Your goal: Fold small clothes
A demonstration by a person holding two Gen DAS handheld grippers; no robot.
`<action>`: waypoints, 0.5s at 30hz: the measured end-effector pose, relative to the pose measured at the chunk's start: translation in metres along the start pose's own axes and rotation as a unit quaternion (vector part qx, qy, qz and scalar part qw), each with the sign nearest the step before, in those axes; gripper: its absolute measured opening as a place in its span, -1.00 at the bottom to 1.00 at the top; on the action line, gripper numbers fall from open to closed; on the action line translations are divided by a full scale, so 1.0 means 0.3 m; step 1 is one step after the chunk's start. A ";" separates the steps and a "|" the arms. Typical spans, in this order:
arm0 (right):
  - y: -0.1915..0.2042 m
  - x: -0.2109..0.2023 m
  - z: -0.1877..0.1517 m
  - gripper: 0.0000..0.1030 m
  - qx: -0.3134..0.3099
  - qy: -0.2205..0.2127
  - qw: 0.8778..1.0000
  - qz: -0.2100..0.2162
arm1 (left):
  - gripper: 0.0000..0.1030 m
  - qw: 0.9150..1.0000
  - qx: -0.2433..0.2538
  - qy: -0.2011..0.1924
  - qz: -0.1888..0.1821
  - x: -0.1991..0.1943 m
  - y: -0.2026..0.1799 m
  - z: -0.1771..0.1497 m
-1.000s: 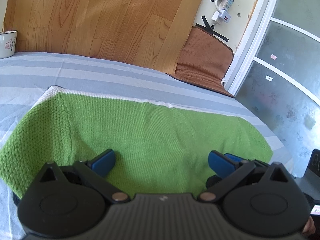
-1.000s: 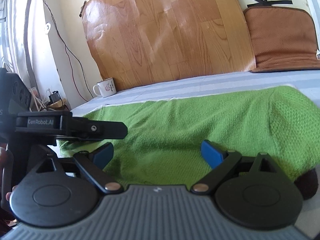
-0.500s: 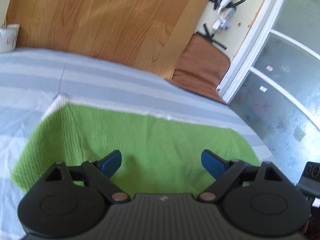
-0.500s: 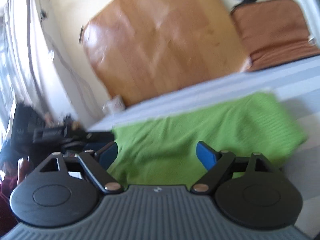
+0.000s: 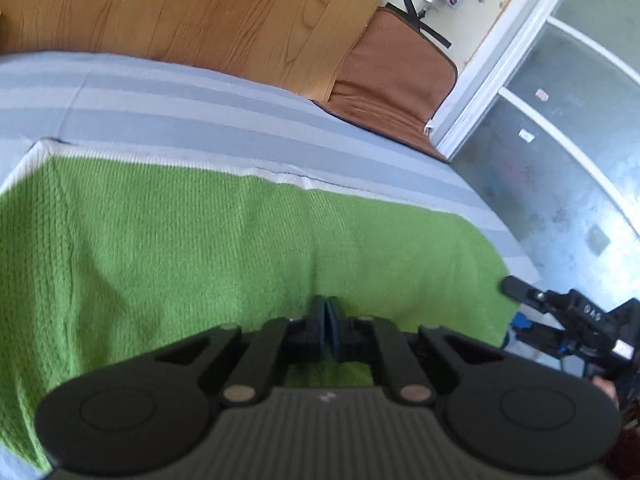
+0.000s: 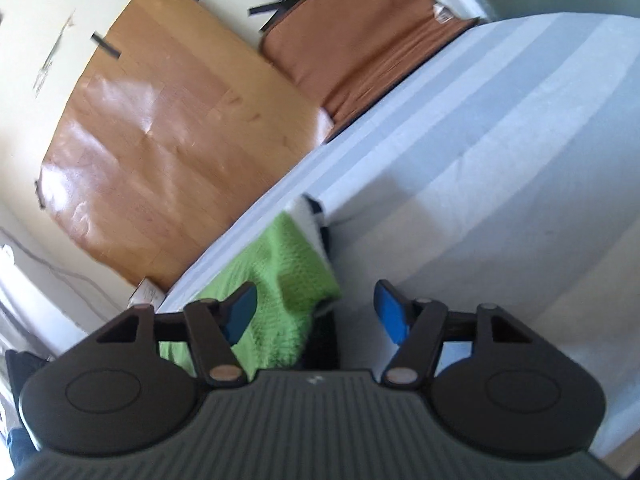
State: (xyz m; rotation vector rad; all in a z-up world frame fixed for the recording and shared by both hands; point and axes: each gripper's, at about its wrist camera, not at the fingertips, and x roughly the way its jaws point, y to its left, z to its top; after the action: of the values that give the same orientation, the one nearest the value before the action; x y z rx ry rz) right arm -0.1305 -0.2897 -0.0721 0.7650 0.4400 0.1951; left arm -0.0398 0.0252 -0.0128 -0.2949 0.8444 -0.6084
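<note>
Green knit garment (image 5: 224,248): left gripper (image 5: 325,322) pinched on near edge, right gripper (image 6: 316,312) (jaws closing, nothing yet clamped) should bite squarely before lifting.

Left gripper (image 5: 327,322) has just closed, blue pads together on the near edge of the green knit cloth (image 5: 208,248). Cloth lies spread on the grey-striped bed sheet (image 5: 192,108), white trim along its far edge. Right gripper (image 5: 560,312) shows at the cloth's right end; its jaws can't be made out. Behind the bed: wood-pattern board (image 5: 192,12), brown cushion (image 5: 392,80), glass door (image 5: 560,152).
</note>
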 end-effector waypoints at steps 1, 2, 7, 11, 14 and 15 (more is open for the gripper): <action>0.018 0.027 -0.006 0.28 -0.008 0.007 1.000 0.005 | -0.90 1.000 -0.012 0.003 -0.007 -0.001 0.012 0.004; 0.039 0.051 -0.006 0.24 -0.012 0.017 1.000 0.011 | -0.90 1.000 -0.020 0.004 -0.012 0.001 0.023 0.005; 0.080 0.119 -0.009 -0.41 0.008 0.047 0.999 0.007 | -0.90 1.000 -0.021 0.004 -0.012 -0.007 0.022 0.006; 0.179 0.045 0.015 -0.44 -0.033 0.021 0.998 0.042 | -0.90 0.999 -0.031 -0.004 -0.024 -0.044 0.030 0.019; 0.339 0.032 0.027 -0.44 -0.103 0.015 0.992 0.077 | -0.89 0.997 -0.047 -0.048 -0.032 -0.139 0.065 0.042; 0.403 0.041 0.021 -0.44 -0.133 0.019 0.987 0.085 | -0.89 0.996 -0.056 -0.067 -0.035 -0.179 0.086 0.052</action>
State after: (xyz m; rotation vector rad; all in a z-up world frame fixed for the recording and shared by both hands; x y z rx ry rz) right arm -0.1181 -0.2040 0.0132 0.5361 0.3758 0.4207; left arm -0.0453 0.0785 0.0176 -0.4639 0.7419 -0.6001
